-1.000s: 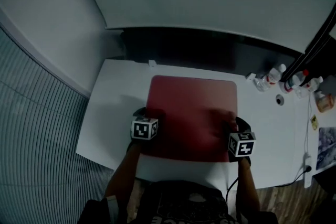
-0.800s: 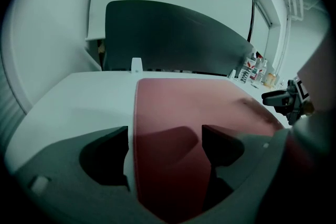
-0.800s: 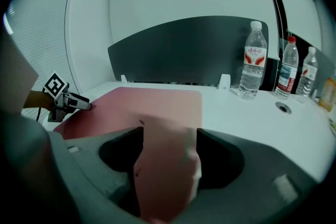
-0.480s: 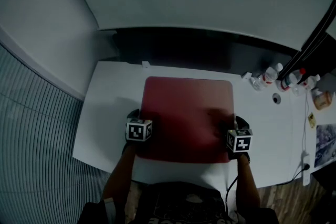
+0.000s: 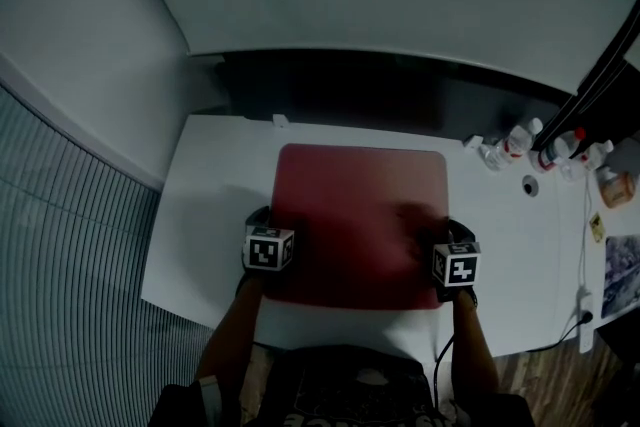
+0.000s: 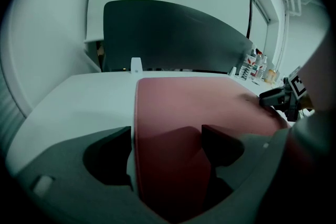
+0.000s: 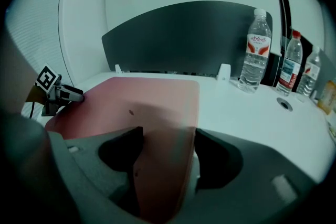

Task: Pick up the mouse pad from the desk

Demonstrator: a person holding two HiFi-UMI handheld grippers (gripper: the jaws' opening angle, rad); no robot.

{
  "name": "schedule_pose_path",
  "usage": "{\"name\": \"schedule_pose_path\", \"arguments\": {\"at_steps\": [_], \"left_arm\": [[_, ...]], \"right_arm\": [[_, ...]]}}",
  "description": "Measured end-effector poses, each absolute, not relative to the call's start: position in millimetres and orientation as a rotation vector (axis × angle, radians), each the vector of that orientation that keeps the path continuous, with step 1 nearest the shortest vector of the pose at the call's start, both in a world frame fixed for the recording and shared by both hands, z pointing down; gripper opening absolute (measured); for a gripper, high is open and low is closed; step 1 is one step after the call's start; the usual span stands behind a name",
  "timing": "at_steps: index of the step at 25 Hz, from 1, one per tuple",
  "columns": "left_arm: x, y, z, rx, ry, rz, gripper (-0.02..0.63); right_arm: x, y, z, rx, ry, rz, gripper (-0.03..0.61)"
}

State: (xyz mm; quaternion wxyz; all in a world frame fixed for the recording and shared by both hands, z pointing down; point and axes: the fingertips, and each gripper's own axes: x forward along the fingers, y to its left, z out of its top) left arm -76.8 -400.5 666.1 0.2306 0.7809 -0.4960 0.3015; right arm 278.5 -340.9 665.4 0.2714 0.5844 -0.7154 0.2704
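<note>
Pad (image 5: 360, 215) flat mid-desk (image 5: 210, 215); left gripper (image 6: 167, 136) and right gripper (image 7: 168, 136), jaws just spread wide and gripping nothing, straddle its side edges toward the desk's near edge; best slip one jaw under each rim, pinch together, lift level.

Head view. The surface (image 5: 205, 205) lay bare left of the mouse pad (image 5: 360, 215), leaving an open lane from front to back. A bare strip also ran right of the pad. Beyond it, clutter blocked the upper right: bottles (image 5: 517, 143) and a small round fitting (image 5: 531, 186). A cable (image 5: 584, 245) and power strip (image 5: 585, 313) lined the right edge. A dark panel (image 5: 400, 95) walled off the far edge, with a small white tab (image 5: 281, 121) before it.
</note>
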Motion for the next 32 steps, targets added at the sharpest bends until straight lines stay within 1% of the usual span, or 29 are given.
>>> {"name": "schedule_pose_path", "arguments": {"at_steps": [8,13,16,21,24,26,28,32], "left_arm": [[-74.3,-399.3,664.5,2.143,-1.370,0.837,0.410],[-74.5,-398.3,664.2,2.144,-1.376,0.848,0.394],[-72.6,-396.1,660.8,2.145,-1.380,0.862,0.355],[-68.6,-392.1,664.2,2.142,-1.354,0.862,0.329],[-69.1,-392.5,660.6,2.157,-1.370,0.887,0.302],[-64.5,-390.9,660.0,2.174,-1.353,0.894,0.273],[-58.5,-388.7,659.8,2.195,-1.335,0.897,0.233],[-54.7,-387.9,657.0,2.233,-1.341,0.934,0.181]], "right_arm": [[281.2,-337.8,663.1,1.615,-1.869,0.756,0.308],[278.1,-337.0,665.2,1.629,-1.855,0.773,0.281],[275.5,-335.3,665.2,1.630,-1.839,0.786,0.251],[273.0,-335.9,664.3,1.634,-1.852,0.768,0.221],[269.8,-336.2,665.9,1.619,-1.875,0.769,0.200],[266.7,-334.9,666.5,1.603,-1.884,0.782,0.185],[261.8,-335.3,663.7,1.578,-1.897,0.759,0.156],[258.0,-333.9,661.6,1.556,-1.889,0.730,0.131]]}}
